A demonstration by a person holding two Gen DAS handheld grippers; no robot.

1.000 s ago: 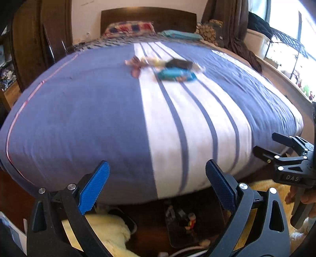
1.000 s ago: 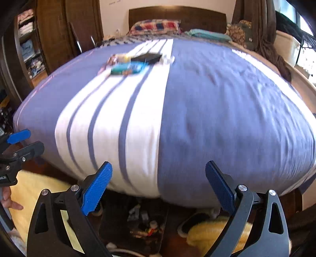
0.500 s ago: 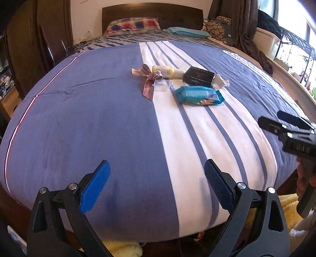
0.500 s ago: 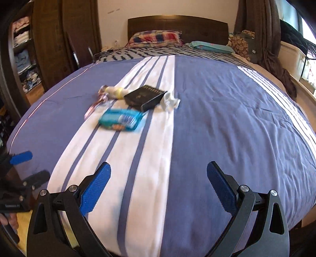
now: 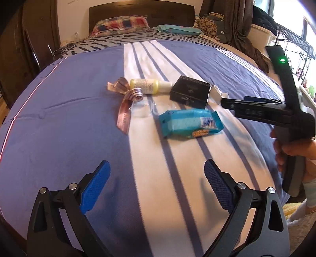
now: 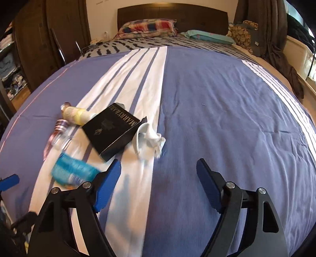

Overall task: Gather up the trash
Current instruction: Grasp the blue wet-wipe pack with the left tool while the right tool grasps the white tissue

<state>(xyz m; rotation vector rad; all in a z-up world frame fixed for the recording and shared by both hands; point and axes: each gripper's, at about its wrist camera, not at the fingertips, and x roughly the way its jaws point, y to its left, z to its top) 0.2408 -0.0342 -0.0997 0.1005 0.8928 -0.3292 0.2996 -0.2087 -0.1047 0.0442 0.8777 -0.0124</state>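
**Bedroom: Furnishings and Light**

A bed (image 6: 217, 110) with a blue, white-striped cover fills the room. Dark wooden headboard (image 6: 171, 11) against a pale wall (image 5: 75, 17). Checked pillow (image 6: 147, 26) and teal pillow (image 6: 209, 36) at the head. Dark wardrobe (image 5: 25, 37) left; brown curtain (image 5: 241, 21) and bright window (image 5: 286, 17) right.

I see a bed (image 5: 69, 118) under a blue cover with white stripes, a plaid pillow (image 5: 120, 24) and a teal pillow (image 5: 177, 29) against the dark headboard (image 6: 171, 13). Brown curtain (image 6: 276, 29) hangs right; wooden wardrobe (image 6: 49, 39) stands left.
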